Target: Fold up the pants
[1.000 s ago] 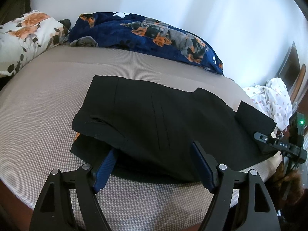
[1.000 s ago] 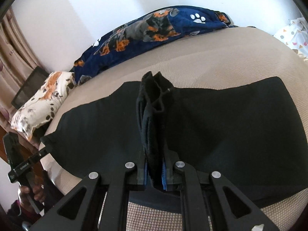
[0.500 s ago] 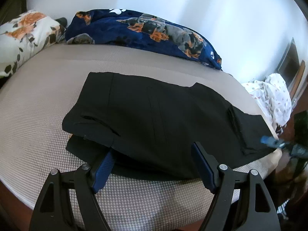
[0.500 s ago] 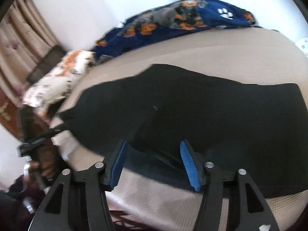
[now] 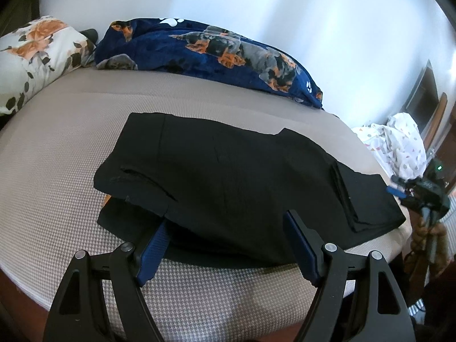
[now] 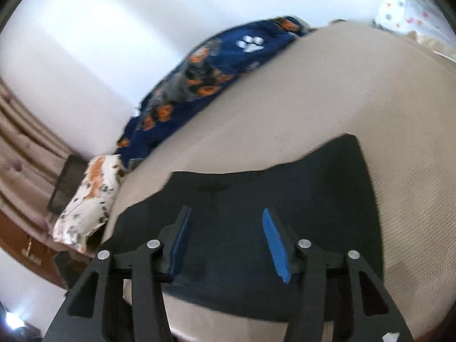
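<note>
Black pants (image 5: 242, 176) lie folded flat across the beige bed (image 5: 71, 148). My left gripper (image 5: 228, 242) is open at their near edge, straddling the fabric; its left fingertip (image 5: 162, 228) sits just under the edge of the top layer. In the left wrist view my right gripper (image 5: 397, 189) hovers off the pants' right end, clear of the folded-over hem (image 5: 364, 196). In the blurred right wrist view that gripper (image 6: 226, 236) hangs over the pants (image 6: 285, 199); its jaws are closing with nothing pressed between the blue pads.
A navy dog-print blanket (image 5: 216, 54) lies along the wall at the back. A floral pillow (image 5: 37, 54) is at the far left, a white patterned cloth (image 5: 401, 145) at the right. The bed's edge runs just below my left gripper. Curtains (image 6: 22, 148) hang beyond the pillow (image 6: 88, 199).
My right gripper let go of the bunched pant end, which now lies flat at the right. It pulled away sideways and rolled. The left gripper stayed put.
</note>
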A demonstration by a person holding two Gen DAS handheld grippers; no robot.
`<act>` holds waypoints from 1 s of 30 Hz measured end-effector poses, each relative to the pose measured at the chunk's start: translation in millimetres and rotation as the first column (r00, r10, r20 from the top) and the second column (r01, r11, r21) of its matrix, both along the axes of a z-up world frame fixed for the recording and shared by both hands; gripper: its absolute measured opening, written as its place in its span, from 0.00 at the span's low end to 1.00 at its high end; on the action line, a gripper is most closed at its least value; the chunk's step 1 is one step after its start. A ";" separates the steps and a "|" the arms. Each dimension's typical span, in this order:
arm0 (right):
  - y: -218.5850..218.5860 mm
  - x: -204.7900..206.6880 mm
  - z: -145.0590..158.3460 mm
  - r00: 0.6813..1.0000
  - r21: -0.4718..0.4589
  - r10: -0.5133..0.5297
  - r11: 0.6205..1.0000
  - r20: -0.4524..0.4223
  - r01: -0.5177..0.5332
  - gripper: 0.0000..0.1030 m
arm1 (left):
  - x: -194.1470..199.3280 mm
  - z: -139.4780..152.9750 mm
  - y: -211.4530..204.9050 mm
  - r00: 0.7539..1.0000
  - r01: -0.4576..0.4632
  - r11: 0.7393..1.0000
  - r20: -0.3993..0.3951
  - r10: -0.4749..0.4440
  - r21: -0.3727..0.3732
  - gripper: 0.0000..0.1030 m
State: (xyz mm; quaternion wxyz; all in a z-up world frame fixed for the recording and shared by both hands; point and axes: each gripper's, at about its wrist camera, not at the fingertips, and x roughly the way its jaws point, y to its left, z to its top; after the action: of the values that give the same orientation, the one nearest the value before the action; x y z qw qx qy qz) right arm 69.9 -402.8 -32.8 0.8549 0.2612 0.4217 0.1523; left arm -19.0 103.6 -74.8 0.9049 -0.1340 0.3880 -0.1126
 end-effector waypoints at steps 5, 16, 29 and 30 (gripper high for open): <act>-0.6 7.0 -32.2 0.997 -0.023 -0.030 0.999 -0.067 0.028 0.41 | 0.2 1.9 -4.2 1.000 0.003 0.999 0.005 -0.003 0.040 0.75; 14.4 -0.5 -28.1 0.995 -0.165 -0.083 0.984 -0.058 0.072 0.38 | -1.8 2.7 -13.4 1.000 0.008 0.991 0.021 -0.011 0.137 0.75; 37.3 -4.0 -24.4 0.995 -0.290 -0.099 0.953 -0.026 0.087 0.53 | -7.3 6.8 -15.6 0.999 0.001 0.979 0.049 -0.012 0.204 0.75; 39.1 -4.4 -24.3 0.995 -0.296 -0.096 0.951 -0.022 0.085 0.55 | -7.7 7.1 -15.1 0.999 0.000 0.978 0.051 -0.011 0.206 0.75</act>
State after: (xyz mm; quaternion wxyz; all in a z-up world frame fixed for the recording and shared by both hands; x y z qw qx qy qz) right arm 65.5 -363.7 -57.0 0.8826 0.1525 0.4426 0.0437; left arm -26.7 88.4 -67.7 0.9233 -0.0354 0.3744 -0.0778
